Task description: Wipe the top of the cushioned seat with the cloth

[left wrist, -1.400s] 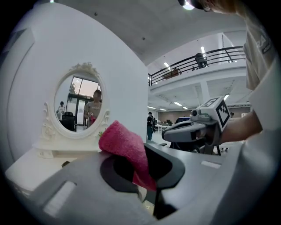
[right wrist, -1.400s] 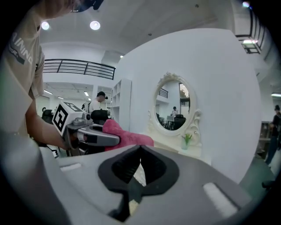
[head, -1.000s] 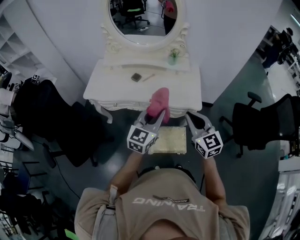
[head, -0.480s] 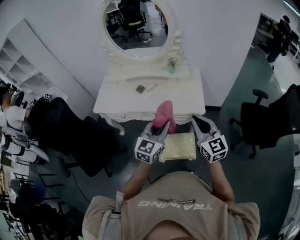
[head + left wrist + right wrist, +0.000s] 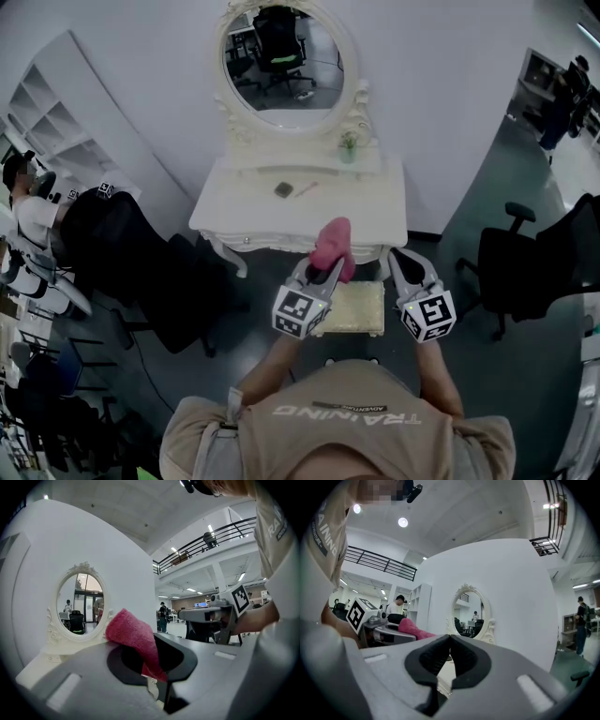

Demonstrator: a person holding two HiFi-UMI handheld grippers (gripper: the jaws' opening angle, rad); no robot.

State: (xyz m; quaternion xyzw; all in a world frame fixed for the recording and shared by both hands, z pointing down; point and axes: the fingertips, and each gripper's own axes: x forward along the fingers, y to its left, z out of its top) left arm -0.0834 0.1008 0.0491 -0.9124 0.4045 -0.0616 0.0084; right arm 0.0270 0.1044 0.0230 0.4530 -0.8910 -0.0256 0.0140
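We hold the cloth (image 5: 333,246) clamped in the left gripper (image 5: 325,270) above the far edge of the seat (image 5: 356,309), with the right gripper (image 5: 397,259) closed on nothing near its right side, so we judge the wiping is not yet begun.

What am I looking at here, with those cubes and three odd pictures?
No robot: a person holds a two-jaw gripper in each hand; the patterned cubes belong to them. One picture comes from a camera on the person's head, looking down. The other two come from cameras riding on the grippers. The left gripper is shut on a pink cloth. The right gripper is shut and empty. Below them stands a cream seat, before a white table with an oval mirror. On the table lie a small dark thing and a thin stick.
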